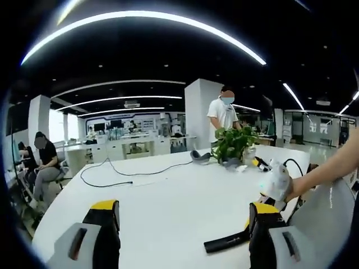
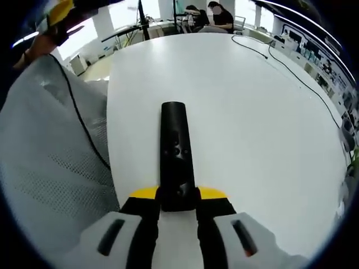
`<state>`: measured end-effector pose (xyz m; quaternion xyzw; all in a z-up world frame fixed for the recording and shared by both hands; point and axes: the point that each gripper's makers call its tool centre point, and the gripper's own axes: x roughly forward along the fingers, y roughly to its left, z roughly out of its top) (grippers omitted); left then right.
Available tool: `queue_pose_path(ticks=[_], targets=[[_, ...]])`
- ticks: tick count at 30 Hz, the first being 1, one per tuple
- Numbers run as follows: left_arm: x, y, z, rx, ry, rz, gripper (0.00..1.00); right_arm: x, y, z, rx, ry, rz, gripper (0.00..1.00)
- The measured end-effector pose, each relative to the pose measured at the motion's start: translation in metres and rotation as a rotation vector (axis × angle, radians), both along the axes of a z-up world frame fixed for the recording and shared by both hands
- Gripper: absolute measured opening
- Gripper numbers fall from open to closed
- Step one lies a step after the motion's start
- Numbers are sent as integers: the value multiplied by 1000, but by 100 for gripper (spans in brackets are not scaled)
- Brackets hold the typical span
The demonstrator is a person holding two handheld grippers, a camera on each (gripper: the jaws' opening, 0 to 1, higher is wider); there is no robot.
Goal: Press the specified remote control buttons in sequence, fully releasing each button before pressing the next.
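**Office worktable, two handheld grippers, one remote control**

Open-plan office under a black ceiling with long curved light strips; white columns and desks with equipment at the back.

Item 1. White table, large, rounded edge, seen in both views.

Item 2. Black remote control, slim bar shape, lying on the table, long axis pointing away from the right gripper view's camera. Small buttons show near mid-length. In the left gripper view a black bar lies on the table just beside the right-hand jaw; probably the same remote, not certain.

Item 3. Right gripper, yellow-and-black jaws closed onto the near end of the remote control, one jaw against each long side.

Item 4. Left gripper, jaws standing wide apart above the table, nothing between them.

Item 5. Black cable, looping across the tabletop, far side.

Item 6. Potted plant, leafy green, on the table.

Item 7. Standing person, white shirt, behind the plant.

Item 8. Seated person, dark top, at the left edge of the table.

Item 9. White mesh garment, the operator's, filling the left of the right gripper view.
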<state>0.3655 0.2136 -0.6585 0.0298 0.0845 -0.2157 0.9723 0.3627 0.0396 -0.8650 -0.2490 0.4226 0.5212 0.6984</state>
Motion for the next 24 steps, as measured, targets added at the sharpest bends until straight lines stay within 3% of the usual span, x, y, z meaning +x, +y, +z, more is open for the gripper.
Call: queue_pose_path(ticks=[17, 24], targets=[[3, 9, -7, -41, 43, 41, 100, 36, 1, -1, -17, 12, 58, 24], [3, 8, -9, -26, 48, 40, 100, 54, 0, -1, -33, 19, 90, 24]])
